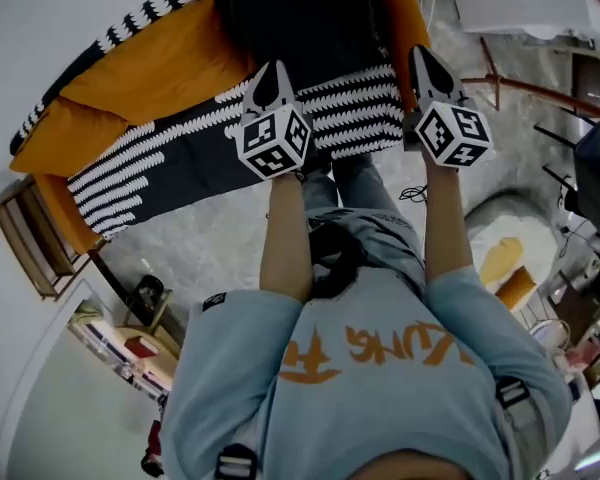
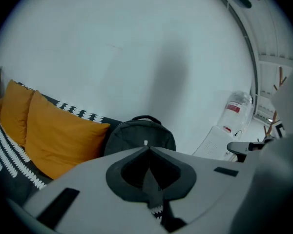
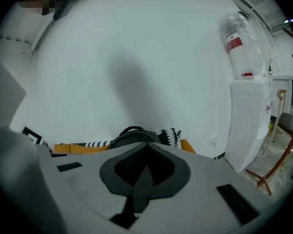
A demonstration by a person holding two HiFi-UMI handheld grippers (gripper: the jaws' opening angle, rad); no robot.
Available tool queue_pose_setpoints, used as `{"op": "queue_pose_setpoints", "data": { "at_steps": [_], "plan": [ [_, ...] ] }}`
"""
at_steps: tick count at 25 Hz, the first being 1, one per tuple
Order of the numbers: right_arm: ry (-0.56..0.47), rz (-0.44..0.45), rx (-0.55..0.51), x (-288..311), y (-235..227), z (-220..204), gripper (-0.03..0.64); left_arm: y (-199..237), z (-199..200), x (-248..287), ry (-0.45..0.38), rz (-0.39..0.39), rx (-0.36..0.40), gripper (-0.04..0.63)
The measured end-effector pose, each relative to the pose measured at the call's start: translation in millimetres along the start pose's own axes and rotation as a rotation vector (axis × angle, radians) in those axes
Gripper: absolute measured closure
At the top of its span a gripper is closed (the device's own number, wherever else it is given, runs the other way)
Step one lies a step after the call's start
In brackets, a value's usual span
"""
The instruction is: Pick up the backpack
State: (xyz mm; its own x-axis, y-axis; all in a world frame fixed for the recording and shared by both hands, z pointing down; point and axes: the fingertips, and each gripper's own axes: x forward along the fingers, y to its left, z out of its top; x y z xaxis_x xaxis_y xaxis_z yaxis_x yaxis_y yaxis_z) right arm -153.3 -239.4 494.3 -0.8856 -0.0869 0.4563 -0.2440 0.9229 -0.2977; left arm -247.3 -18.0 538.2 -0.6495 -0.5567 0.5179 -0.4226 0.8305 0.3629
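Black backpack (image 1: 295, 18) stands upright at the sofa's (image 1: 160, 173) back edge, beside orange cushions (image 1: 150, 78). Left gripper (image 1: 274, 68) and right gripper (image 1: 421, 53): jaws closed, empty, clear of the backpack.

Orange cushions (image 2: 62, 136) rest on what seems a patterned sofa (image 1: 175, 173).

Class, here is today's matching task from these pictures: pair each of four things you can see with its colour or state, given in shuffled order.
Things:
1. backpack
2. cushion
3. water dispenser
4. left claw

Colour or state:
a. white
b. shut
c. orange
d. black

Pairs: 1-d, 2-c, 3-a, 4-b.
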Motion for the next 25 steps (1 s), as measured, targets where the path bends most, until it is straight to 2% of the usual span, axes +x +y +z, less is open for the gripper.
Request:
{"op": "queue_pose_setpoints", "data": {
  "at_steps": [6,12,25],
  "plan": [
    [0.078,0.088,-0.050,43,10,-13,0.618,30,-7,10,0.006,0.099,-0.035,0.574],
    [0.145,0.141,-0.101,77,17,-32,0.618,55,-18,20,0.022,0.127,-0.054,0.574],
    [0.251,0.157,-0.189,147,-15,-71,0.617,89,-47,73,0.062,0.187,-0.054,0.574]
  ]
}}
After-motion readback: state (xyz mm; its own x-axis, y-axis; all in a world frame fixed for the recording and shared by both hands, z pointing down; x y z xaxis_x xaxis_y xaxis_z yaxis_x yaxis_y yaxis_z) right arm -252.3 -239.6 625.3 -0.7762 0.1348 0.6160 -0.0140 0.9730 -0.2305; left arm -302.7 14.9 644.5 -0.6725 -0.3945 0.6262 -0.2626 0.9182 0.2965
